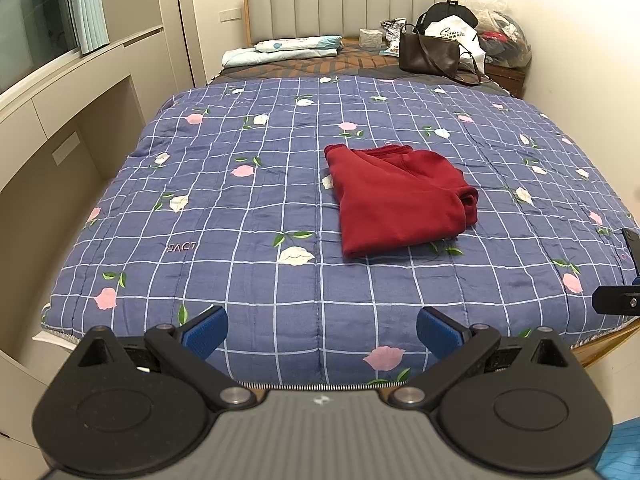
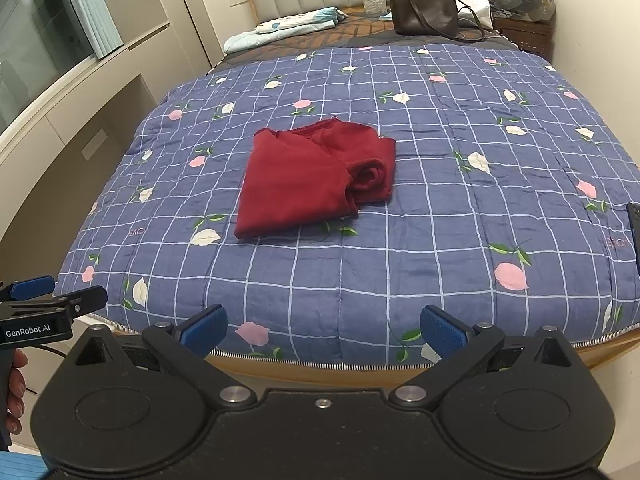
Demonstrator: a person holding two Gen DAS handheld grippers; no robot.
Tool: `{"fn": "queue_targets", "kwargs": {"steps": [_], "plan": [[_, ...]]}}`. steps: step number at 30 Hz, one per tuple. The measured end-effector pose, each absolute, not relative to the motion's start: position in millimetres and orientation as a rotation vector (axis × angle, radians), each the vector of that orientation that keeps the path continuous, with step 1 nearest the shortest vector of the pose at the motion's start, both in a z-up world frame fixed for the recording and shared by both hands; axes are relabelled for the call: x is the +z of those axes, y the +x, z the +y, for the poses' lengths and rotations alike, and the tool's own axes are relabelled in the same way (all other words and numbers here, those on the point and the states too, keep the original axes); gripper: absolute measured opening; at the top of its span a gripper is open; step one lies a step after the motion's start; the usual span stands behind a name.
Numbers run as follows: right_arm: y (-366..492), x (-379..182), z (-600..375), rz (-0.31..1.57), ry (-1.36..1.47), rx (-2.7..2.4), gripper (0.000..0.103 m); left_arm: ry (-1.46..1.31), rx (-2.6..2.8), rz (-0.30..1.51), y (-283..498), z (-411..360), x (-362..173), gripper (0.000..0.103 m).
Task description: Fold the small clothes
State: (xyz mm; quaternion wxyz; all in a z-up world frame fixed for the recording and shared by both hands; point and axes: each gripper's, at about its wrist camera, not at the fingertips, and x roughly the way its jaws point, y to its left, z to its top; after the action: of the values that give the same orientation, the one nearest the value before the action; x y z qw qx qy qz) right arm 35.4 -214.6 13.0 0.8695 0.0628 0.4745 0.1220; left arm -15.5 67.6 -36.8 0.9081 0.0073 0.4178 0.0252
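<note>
The folded red garment (image 1: pixel 396 196) lies mid-quilt (image 1: pixel 240 208), far beyond both empty, wide-spread grippers: left gripper (image 1: pixel 322 330), right gripper (image 2: pixel 324 330). The left gripper's side reads "GenRobot.AI"; the quilt reads "LOVE".

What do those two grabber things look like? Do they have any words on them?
Both look alike. The left gripper has two blue, bumpy-textured finger pads on black arms, joined by silver bolts to rounded black discs and a ribbed grey body. The right gripper has the same blue pads and black parts, with a black body. Seen from the side in the right wrist view, the left one reads "GenRobot.AI" in white, with a thin dark cable beneath.
</note>
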Motion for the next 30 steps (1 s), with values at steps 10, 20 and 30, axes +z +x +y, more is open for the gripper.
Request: {"fn": "queue_targets", "kwargs": {"steps": [10, 20, 30], "plan": [[35.4, 13.1, -215.1, 0.993, 0.132, 0.255, 0.102, 0.02, 0.05, 0.862, -15.4, 66.5, -37.5, 0.103], [35.1, 12.9, -215.1, 0.992, 0.133, 0.255, 0.102, 0.02, 0.051, 0.861, -15.4, 65.9, -37.3, 0.103], [35.2, 12.8, -215.1, 0.992, 0.132, 0.255, 0.102, 0.03, 0.055, 0.87, -15.5, 65.6, -37.9, 0.103]]}}
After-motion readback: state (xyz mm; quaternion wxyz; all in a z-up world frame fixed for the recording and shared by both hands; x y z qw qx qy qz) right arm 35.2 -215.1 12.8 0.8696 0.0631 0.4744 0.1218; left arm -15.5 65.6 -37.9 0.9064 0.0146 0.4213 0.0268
